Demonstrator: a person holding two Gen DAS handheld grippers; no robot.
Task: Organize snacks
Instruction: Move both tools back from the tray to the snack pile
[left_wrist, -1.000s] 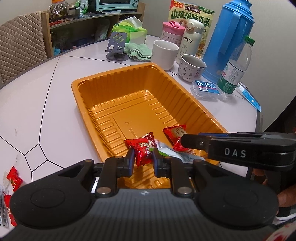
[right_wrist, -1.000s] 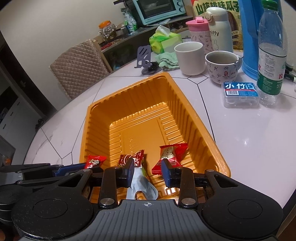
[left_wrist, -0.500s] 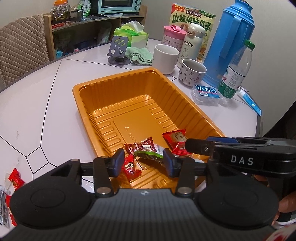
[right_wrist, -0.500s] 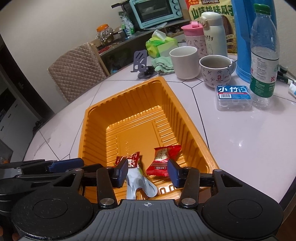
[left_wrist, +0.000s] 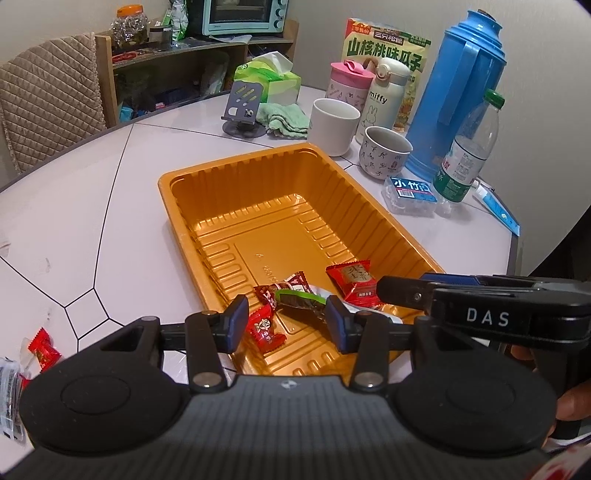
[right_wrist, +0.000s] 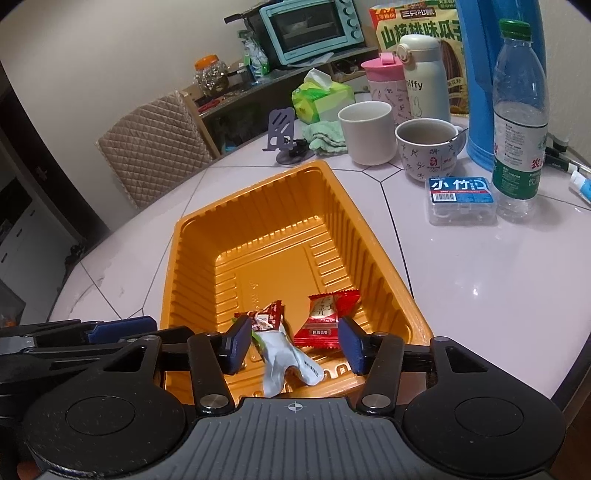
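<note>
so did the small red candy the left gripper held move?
Yes. The candy dropped from the left gripper onto the tray floor near its front wall.

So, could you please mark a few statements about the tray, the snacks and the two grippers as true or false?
1. The orange tray holds several wrapped snacks. True.
2. The left gripper clamps a red snack. False: the small red snack lies loose in the tray.
3. Red candies lie on the table outside the tray. True.
4. The water bottle lies on its side. False: it stands upright.
</note>
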